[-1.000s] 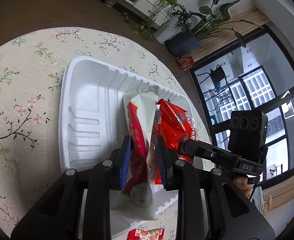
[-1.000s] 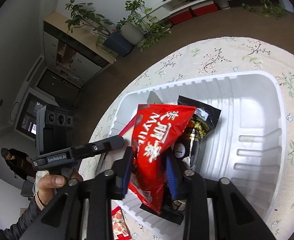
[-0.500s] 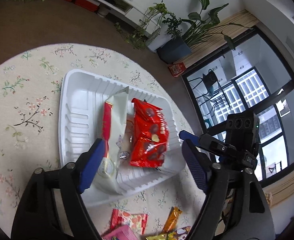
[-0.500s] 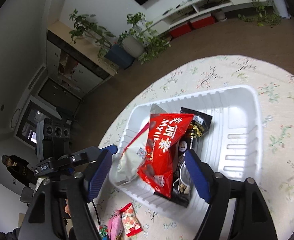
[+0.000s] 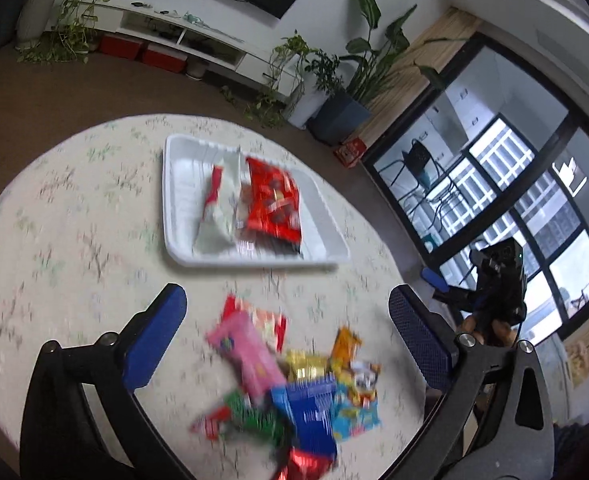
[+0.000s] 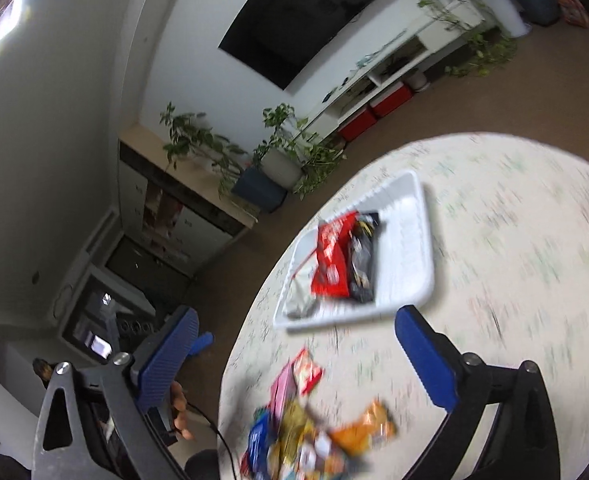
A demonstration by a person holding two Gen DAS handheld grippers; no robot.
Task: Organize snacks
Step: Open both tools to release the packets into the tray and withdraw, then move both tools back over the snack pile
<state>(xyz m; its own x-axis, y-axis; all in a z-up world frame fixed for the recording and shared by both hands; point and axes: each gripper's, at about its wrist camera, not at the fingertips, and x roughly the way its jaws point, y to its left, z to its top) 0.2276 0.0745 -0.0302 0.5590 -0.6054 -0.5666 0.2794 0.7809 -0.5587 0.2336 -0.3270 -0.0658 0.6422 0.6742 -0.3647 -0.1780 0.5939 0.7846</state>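
Left gripper (image 5: 286, 304): jaws spread as wide as they go, having just been opening; nothing is between the blue pads, and only the tablecloth and loose packets show through the gap.
Right gripper (image 6: 294, 328): jaws likewise spread wide, having just been opening; nothing is held, and the near edge of the tray shows between the pads.
Loose snack pile (image 5: 294, 384): a blurred heap on the near part of the table, below the left gripper's fingers; a pink packet (image 5: 250, 356), a blue packet (image 5: 310, 412), an orange packet (image 5: 346, 344) and a green one (image 5: 250, 412) can be told apart, overlapping each other.
Round table (image 5: 74, 240): covered by a pale floral cloth, motion-blurred in both views.
White tray (image 5: 178, 200): sits on the table beyond the pile, well apart from both grippers.
Tray contents: a red snack bag (image 5: 274, 204) lies flat beside a white packet with a red stripe (image 5: 218, 208); from the right wrist view a black packet (image 6: 362, 260) lies along the red bag's other side. The far part of the tray is bare.
Other hand: in the left wrist view the right gripper's body appears at the right edge, with fingers (image 5: 494, 328) of the person's hand wrapped on it.
Background: potted plants (image 5: 334, 92), a low white shelf unit (image 5: 182, 36) and a dark wall screen (image 6: 302, 12).
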